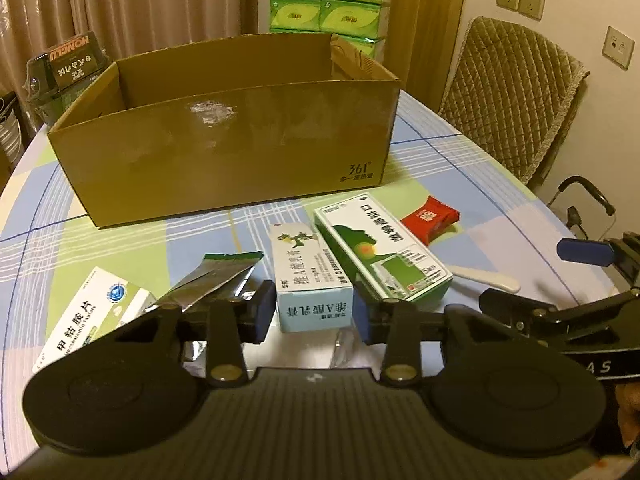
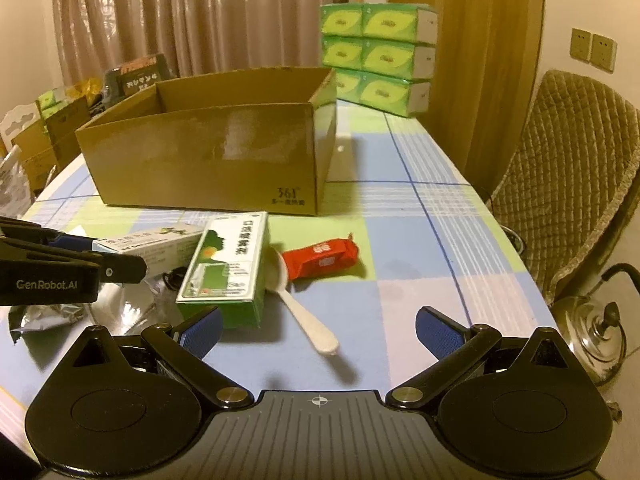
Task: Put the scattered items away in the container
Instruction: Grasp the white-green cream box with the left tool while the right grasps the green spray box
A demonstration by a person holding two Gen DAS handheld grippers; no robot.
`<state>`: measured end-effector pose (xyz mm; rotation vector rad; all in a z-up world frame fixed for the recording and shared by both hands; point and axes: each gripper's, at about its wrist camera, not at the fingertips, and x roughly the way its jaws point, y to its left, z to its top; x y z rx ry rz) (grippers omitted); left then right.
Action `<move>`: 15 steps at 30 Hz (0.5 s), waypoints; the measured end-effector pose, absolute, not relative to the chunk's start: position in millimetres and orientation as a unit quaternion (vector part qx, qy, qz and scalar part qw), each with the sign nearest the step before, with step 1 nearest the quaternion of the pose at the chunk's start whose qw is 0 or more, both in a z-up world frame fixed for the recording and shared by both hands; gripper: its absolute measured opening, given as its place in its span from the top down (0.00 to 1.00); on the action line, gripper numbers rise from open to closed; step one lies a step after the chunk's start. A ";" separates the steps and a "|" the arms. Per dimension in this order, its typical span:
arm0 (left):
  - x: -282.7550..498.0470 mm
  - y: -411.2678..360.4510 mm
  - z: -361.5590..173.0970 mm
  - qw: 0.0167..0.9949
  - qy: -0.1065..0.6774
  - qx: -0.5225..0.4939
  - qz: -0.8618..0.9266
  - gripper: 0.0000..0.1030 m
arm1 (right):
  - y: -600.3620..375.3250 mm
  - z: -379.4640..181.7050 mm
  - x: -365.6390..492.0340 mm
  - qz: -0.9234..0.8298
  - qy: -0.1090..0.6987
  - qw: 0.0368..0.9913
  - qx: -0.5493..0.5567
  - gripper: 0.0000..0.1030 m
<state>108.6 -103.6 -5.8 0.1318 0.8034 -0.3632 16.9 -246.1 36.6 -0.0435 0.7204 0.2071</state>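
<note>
An open cardboard box (image 1: 224,136) (image 2: 208,160) stands on the checked tablecloth. In front of it lie a light blue ointment carton (image 1: 310,280) (image 2: 156,244), a green and white medicine box (image 1: 380,248) (image 2: 228,268), a red packet (image 1: 430,218) (image 2: 320,258), a white plastic spoon (image 2: 304,312), a silver foil pouch (image 1: 216,276) and a white tablet box (image 1: 88,320). My left gripper (image 1: 314,314) is shut on the near end of the ointment carton. My right gripper (image 2: 318,332) is open and empty, above the table near the spoon's handle.
Stacked green tissue packs (image 2: 380,56) stand behind the box. A padded chair (image 2: 568,184) is at the right, with a steel kettle (image 2: 592,336) on the floor. Boxes and bags (image 2: 60,120) crowd the far left.
</note>
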 end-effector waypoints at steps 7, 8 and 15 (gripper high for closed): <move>97.1 -85.7 2.4 0.906 0.380 0.060 -0.174 0.68 | -222.5 34.2 20.8 0.142 0.349 0.926 -0.030 0.15; 94.9 -83.3 4.0 0.907 0.379 0.061 -0.174 0.68 | -219.4 32.7 22.0 0.145 0.351 0.925 -0.030 0.16; 74.3 -69.7 11.1 0.910 0.367 0.077 -0.176 0.68 | -201.1 24.6 31.3 0.164 0.356 0.919 -0.042 0.24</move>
